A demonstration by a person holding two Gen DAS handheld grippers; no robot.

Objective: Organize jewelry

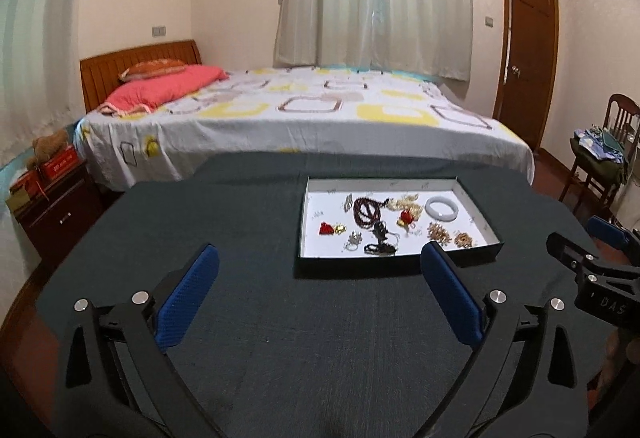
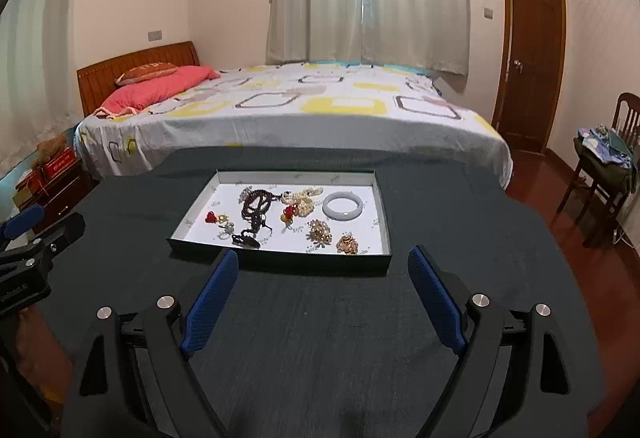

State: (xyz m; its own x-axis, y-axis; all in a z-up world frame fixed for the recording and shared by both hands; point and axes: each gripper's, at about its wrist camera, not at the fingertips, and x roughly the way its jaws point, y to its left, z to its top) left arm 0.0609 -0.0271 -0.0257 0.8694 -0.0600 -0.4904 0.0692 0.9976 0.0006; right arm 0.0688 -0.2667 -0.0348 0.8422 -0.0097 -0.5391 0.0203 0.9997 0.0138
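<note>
On the dark desk (image 2: 320, 318), a shallow tray (image 2: 382, 213) with a white floor holds all visible jewelry: a pale bangle (image 2: 343, 206) near the far right corner, a pearl strand (image 2: 302, 199) beside it, dark bead necklaces (image 2: 256, 207), two gold-toned clusters (image 2: 319, 232), red charms (image 2: 211, 217) and small rings. No piece lies on the desk outside the tray. Pieces lie loosely grouped, some strands overlapping. This arrangement fits either a finished gathering or a mixed pile awaiting sorting; the views do not settle which. Left hand-held gripper (image 1: 318, 266) and right hand-held gripper (image 2: 323, 272) both stand wide apart, empty, short of the tray's near wall.
</note>
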